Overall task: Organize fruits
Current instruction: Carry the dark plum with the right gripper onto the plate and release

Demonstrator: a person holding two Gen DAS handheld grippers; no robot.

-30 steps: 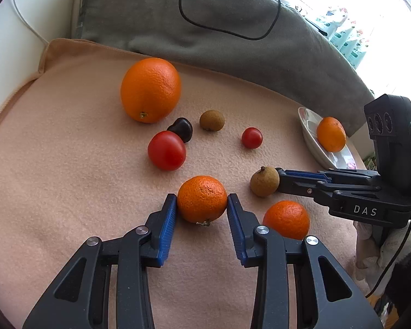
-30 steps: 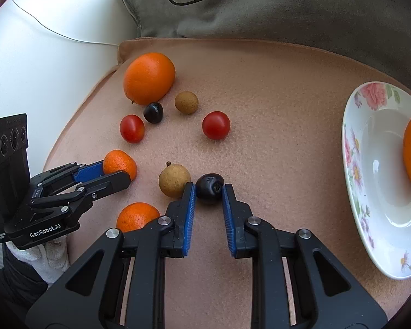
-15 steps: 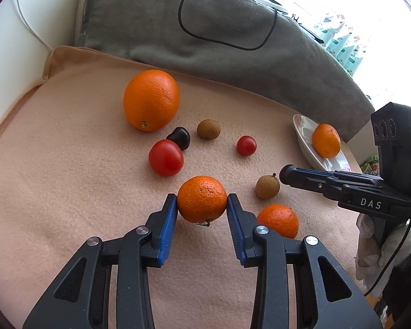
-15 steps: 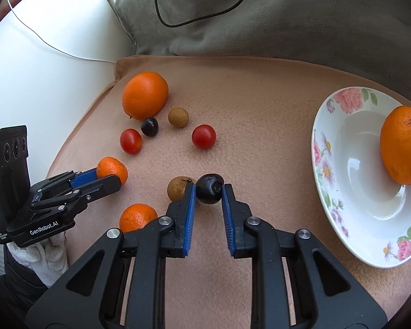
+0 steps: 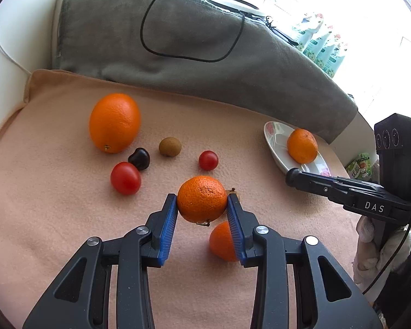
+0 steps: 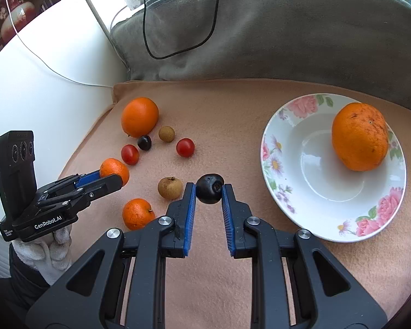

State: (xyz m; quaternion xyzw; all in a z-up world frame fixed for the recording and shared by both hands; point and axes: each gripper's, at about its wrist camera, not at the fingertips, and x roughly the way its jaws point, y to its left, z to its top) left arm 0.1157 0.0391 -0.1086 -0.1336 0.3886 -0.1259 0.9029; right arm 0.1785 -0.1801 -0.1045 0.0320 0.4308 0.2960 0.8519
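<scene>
Above the peach fleece blanket (image 6: 233,104), right claw (image 6: 208,189) pinching a small dark round fruit (image 6: 209,188) and left claw (image 5: 202,201) clamping a dimpled orange mandarin (image 5: 202,198), either could roll free.

— What surrounds the peach blanket (image 6: 233,104)?
— A grey cushion (image 6: 287,27) lies along its far edge, a black cable (image 6: 178,52) looped on it.
— And beyond the cushion?
— Bright daylight, probably a window (image 5: 342,5). A white wall (image 6: 41,82) stands left of the blanket.

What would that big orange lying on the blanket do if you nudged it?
The big orange would probably roll, since it is rounded and nothing props it. The soft peach blanket might slow it. It looks heaviest of the loose fruit, being clearly the largest.
</scene>
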